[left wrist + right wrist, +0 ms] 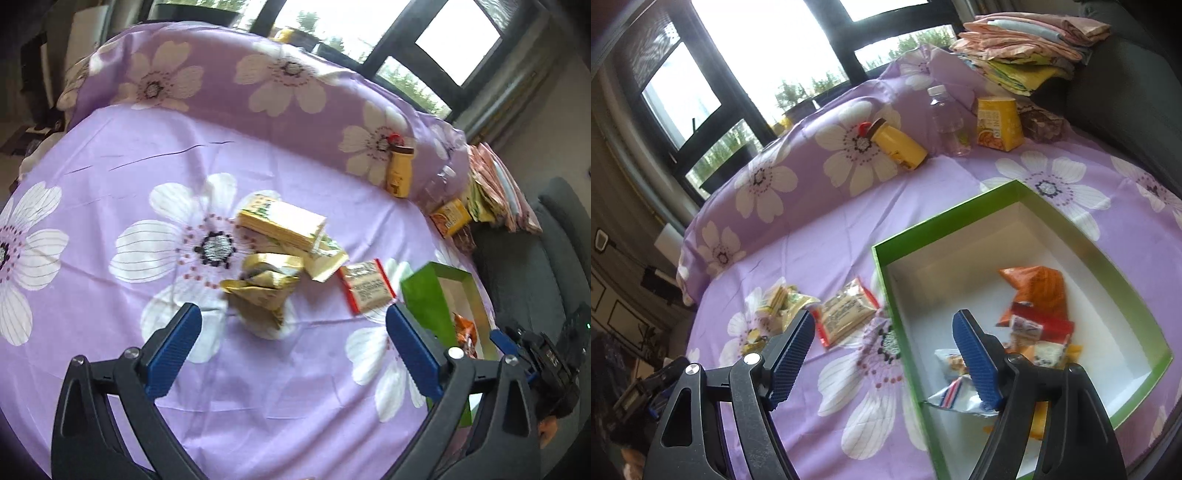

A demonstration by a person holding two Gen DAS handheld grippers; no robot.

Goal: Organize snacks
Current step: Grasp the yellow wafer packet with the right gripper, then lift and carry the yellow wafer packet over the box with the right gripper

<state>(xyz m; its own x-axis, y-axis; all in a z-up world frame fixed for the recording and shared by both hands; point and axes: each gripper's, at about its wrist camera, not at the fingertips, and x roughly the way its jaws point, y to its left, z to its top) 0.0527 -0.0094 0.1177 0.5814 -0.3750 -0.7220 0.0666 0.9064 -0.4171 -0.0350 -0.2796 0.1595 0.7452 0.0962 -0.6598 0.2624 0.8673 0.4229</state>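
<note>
On a purple flowered bedspread [110, 155], the left gripper [293, 345] hangs with jaws spread wide and empty over snacks still unsorted: a crumpled gold packet [264, 286], a yellow packet [282, 221] and a red-edged cracker pack [365, 286]. To their right, the green box [967, 206] already holds an orange bag [1039, 286] and several smaller wrapped snacks, the right gripper [884, 360] straddling its near wall, jaws partly open and empty. Judged from this, sorting is roughly half done.
</note>
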